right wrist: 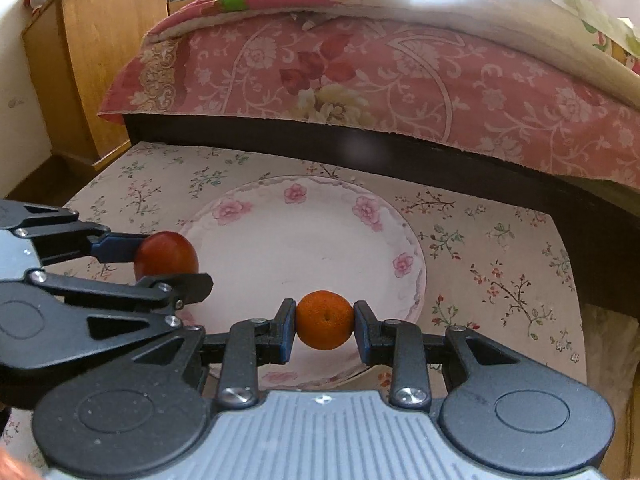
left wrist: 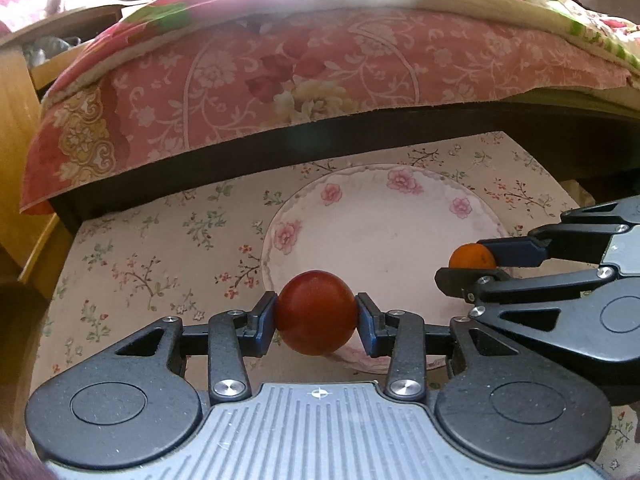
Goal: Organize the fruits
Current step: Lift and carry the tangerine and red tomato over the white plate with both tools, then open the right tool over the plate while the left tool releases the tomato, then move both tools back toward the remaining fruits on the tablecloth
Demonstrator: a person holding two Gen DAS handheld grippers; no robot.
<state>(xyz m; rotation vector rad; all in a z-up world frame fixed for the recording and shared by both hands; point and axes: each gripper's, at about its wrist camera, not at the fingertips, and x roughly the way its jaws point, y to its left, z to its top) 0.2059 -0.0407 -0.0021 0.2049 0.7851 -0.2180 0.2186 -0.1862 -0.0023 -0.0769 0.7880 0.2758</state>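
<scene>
Red, smooth round fruit point(left wrist: 316, 312) sits clamped in the left gripper point(left wrist: 316, 314) at lower centre, over the flowered plate's point(left wrist: 384, 216) near rim. Right gripper point(right wrist: 325, 320) pinches a small orange point(right wrist: 325, 320). Both look light, likely bruisable; grip gently across the middle.

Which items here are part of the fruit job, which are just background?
In play: red fruit in left tool; small orange fruit in right tool; floral plate.
Background: floral tablecloth, pink bedspread, wooden cabinet.
</scene>
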